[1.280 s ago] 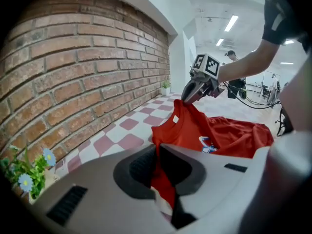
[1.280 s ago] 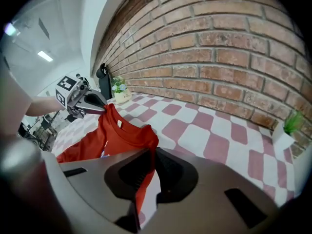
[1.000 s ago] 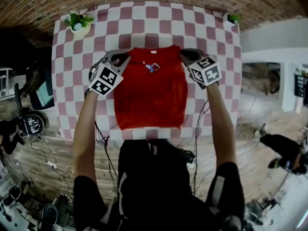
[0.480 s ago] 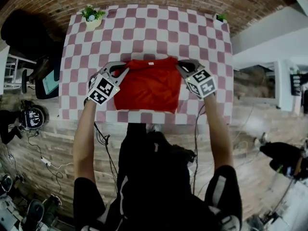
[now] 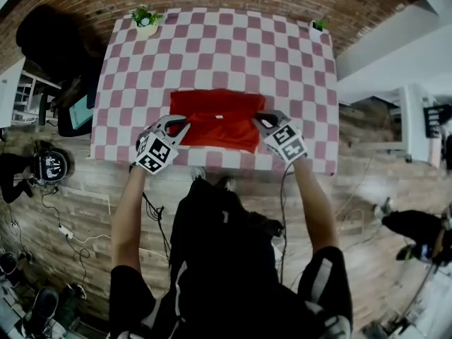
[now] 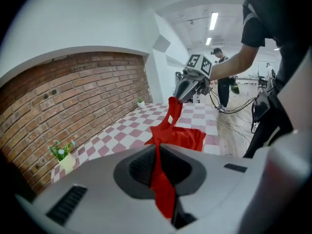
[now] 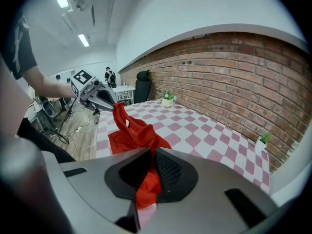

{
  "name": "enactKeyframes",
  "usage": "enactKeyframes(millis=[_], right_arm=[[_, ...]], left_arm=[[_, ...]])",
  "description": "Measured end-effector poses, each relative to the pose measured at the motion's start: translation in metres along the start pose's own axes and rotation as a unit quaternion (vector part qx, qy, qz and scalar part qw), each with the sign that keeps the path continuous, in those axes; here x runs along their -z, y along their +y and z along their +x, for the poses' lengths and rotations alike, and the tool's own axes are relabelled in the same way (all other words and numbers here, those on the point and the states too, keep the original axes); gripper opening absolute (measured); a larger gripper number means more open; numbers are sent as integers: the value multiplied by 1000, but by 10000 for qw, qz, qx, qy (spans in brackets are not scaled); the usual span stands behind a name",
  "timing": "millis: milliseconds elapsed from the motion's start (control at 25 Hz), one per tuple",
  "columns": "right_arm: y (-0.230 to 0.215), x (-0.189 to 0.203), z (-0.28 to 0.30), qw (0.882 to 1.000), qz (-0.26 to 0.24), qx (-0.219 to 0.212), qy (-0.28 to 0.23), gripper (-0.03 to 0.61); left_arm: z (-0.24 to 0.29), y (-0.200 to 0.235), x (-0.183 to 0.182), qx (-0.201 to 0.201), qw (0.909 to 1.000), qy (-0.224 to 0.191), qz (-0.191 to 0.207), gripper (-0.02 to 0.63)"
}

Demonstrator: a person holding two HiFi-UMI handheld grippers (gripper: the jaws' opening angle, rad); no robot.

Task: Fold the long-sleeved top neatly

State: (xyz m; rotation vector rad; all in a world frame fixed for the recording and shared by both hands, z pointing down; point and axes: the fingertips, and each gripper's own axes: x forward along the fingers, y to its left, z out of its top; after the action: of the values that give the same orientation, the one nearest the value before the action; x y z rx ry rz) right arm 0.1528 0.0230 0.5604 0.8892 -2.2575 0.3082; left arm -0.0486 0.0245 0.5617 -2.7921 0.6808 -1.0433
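Note:
The red long-sleeved top (image 5: 215, 117) lies folded across the pink-and-white checkered table (image 5: 282, 62), near its front edge. My left gripper (image 5: 181, 125) is shut on the top's left corner and my right gripper (image 5: 258, 121) on its right corner, both lifted slightly above the cloth. In the left gripper view red fabric (image 6: 161, 179) is pinched between the jaws and stretches to the right gripper (image 6: 187, 87). In the right gripper view the fabric (image 7: 146, 184) runs from the jaws across to the left gripper (image 7: 100, 97), the rest of the top (image 7: 134, 133) drooping to the table.
A potted plant (image 5: 146, 20) stands at the table's far left corner and a smaller one (image 5: 319, 25) at the far right. A black chair (image 5: 49, 44) sits left of the table. Cables (image 5: 152, 207) trail on the wooden floor by the front edge.
Both grippers have drawn the top's far edge toward the table's front edge, laying it over itself. The red shape is now much shorter front to back.

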Motion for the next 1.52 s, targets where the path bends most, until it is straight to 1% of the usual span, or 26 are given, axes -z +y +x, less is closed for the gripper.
enactKeyframes(millis=[80,240,400,520,640,760,920,1000,1080,1120,1160,1200,1280,1360,1480,1520], right_arm=[[15,20,1,9999,-12,-9,101,32],[41,56,10,9994,190,-104,271,32],[65,89,26,9983,299,-207,458,32],[81,113,39,9971,349,-250,630,32],[92,135,50,9957,376,-225,811,32],[97,151,60,9943,370,-197,979,32],[99,165,72,9919,347,-129,1213,32],[102,170,77,9901,374,-148,1343,32],[105,171,78,9883,536,-233,1409,37],[107,169,76,9876,613,-288,1417,57],[109,167,74,9871,649,-338,1421,81],[111,166,72,9870,649,-379,1424,105],[116,161,65,9875,609,-425,1392,139],[119,152,56,9893,628,-426,1245,141],[117,142,50,9910,851,-369,961,140],[116,142,52,9905,944,-362,932,140]], left_arm=[[2,-17,12,23,10000,17,30,26],[7,-43,41,154,9997,16,-163,26],[18,-62,73,338,9991,165,-187,26],[26,-75,97,401,9986,285,-182,26],[36,-85,117,480,9977,374,-301,26],[45,-96,134,558,9963,502,-420,26],[56,-102,152,545,9946,725,-502,26],[60,-107,160,603,9925,860,-619,28],[61,-114,165,760,9896,887,-839,28],[60,-117,165,864,9879,866,-954,58],[57,-120,165,962,9864,845,-1032,113],[53,-122,163,1034,9856,825,-1057,142],[42,-123,157,1065,9861,744,-1040,162],[33,-119,146,993,9876,593,-1060,164],[28,-114,132,891,9887,450,-1114,163],[30,-113,129,841,9892,444,-1116,137]])
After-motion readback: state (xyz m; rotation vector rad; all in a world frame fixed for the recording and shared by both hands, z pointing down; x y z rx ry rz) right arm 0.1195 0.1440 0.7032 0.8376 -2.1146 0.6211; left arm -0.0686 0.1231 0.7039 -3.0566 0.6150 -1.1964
